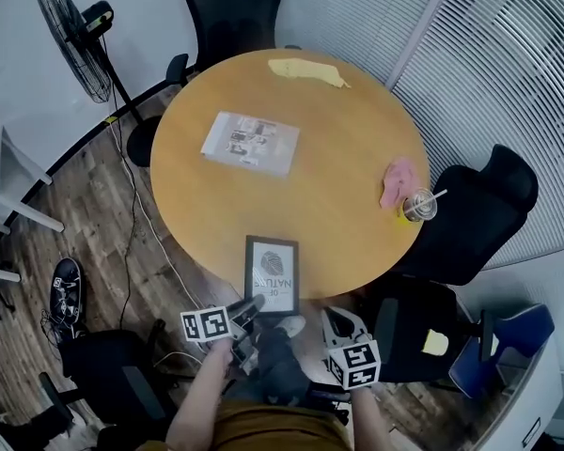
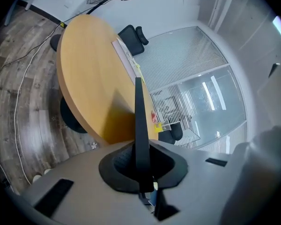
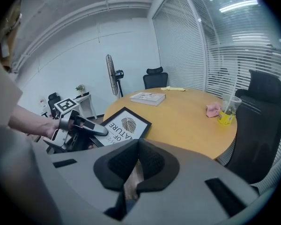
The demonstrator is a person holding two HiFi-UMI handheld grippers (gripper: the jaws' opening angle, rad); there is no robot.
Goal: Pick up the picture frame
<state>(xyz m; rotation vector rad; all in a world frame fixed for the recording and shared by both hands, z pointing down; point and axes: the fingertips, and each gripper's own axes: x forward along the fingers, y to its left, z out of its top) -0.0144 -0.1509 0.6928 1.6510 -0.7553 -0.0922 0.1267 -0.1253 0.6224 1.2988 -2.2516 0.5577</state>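
The black picture frame (image 1: 271,272), with a fingerprint print on white, sits at the near edge of the round wooden table (image 1: 338,186) and overhangs it toward me. My left gripper (image 1: 252,305) is shut on the frame's near edge. In the left gripper view the frame (image 2: 138,121) shows edge-on as a thin black strip clamped between the pads of that gripper (image 2: 140,165). My right gripper (image 3: 136,159) is shut with nothing in it. It hangs off the table to the right of the frame (image 3: 124,125), its marker cube (image 1: 355,363) below the table's edge.
A stack of printed papers (image 1: 251,142) lies mid-table. A yellow cloth (image 1: 305,70) is at the far edge, a pink cloth (image 1: 398,179) and a cup with a straw (image 1: 419,205) at the right edge. Black chairs (image 1: 475,219) ring the table. A fan (image 1: 73,36) stands far left.
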